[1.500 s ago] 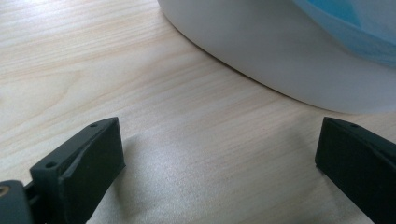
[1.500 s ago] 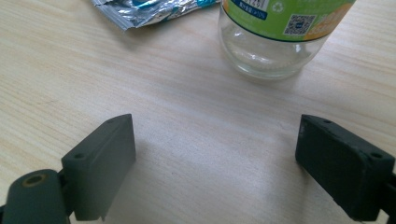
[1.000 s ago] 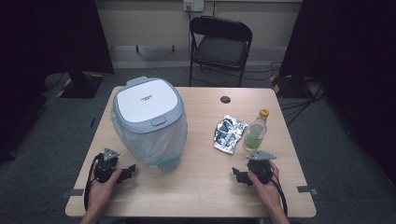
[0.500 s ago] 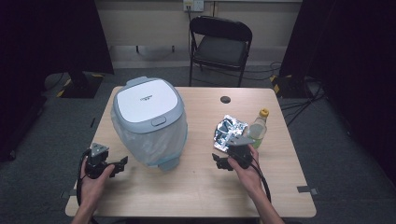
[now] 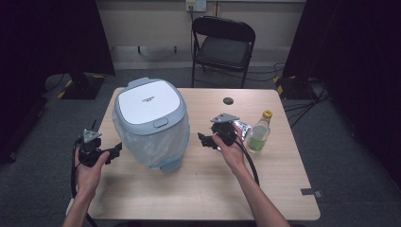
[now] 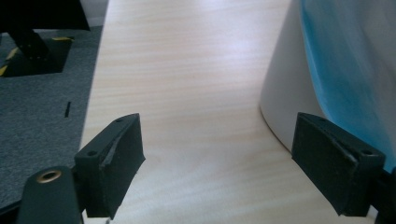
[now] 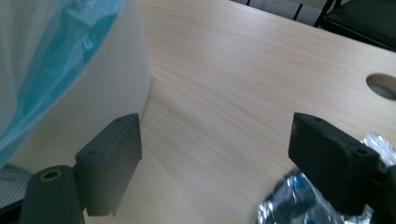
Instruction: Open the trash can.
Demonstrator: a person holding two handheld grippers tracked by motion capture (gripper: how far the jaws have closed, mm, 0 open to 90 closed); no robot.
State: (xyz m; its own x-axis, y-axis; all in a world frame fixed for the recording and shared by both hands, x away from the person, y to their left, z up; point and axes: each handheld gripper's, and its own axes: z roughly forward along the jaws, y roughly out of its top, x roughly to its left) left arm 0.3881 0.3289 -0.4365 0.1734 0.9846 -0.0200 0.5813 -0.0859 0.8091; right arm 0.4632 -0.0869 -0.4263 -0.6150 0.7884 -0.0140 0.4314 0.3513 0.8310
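A light wooden table point(image 5: 198, 189) is seen from above, and on its left half stands a large pale grey plastic waste bin point(image 5: 151, 124) with a flat white lid and a translucent bluish liner bag draped down its sides. The bin is tilted slightly, its lid facing up and toward the camera, and its foot rests near the table's middle. In the left gripper view the bin's white wall and blue liner point(image 6: 336, 70) are seen just beyond the right-hand jaw; in the right gripper view the same wall point(image 7: 84, 93) is seen past the left-hand jaw.

The left gripper point(image 5: 115, 152) is held at the table's left edge, pointed toward the bin's lower side, with its jaws spread wide and nothing between them. The right gripper point(image 5: 203, 141) is held just right of the bin, pointed at it, jaws likewise parted and empty. Neither gripper is touching the bin.

Behind the right hand a crumpled silver foil wrapper point(image 5: 242, 128) is lying, and just beside it a small clear plastic bottle with a yellow cap point(image 5: 259, 135) is standing upright. A dark round hole point(image 5: 228, 100) is set in the tabletop farther back. A black folding chair point(image 5: 222, 47) is placed beyond the table.
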